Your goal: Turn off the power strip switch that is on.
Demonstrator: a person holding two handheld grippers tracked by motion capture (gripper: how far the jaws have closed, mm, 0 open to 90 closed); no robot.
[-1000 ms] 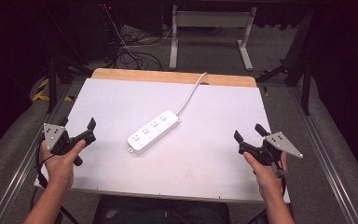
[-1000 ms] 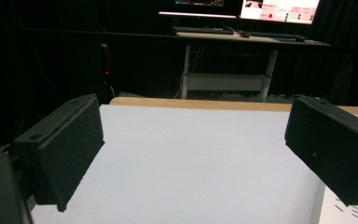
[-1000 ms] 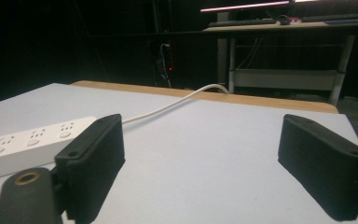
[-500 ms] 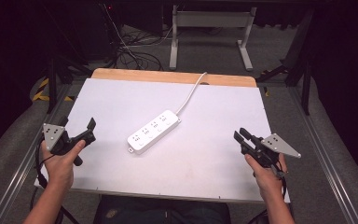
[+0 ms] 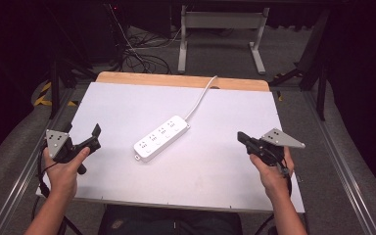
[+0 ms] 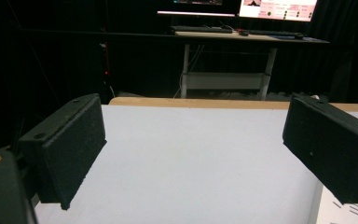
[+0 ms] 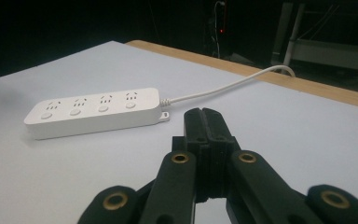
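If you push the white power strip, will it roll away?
Probably not: the power strip is a flat, boxy bar lying on the table, so it would likely slide. Its thin cord looks floppy and may drag or tug behind.

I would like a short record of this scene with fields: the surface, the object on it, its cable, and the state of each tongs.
surface: white table top with a wooden strip along the far edge
object: white power strip with four sockets, lying flat near the middle, untouched
cable: white cable running from the strip toward the far edge
left tongs: jaws wide apart, holding nothing, near the table's left side
right tongs: jaws pressed together, holding nothing, pointing toward the strip
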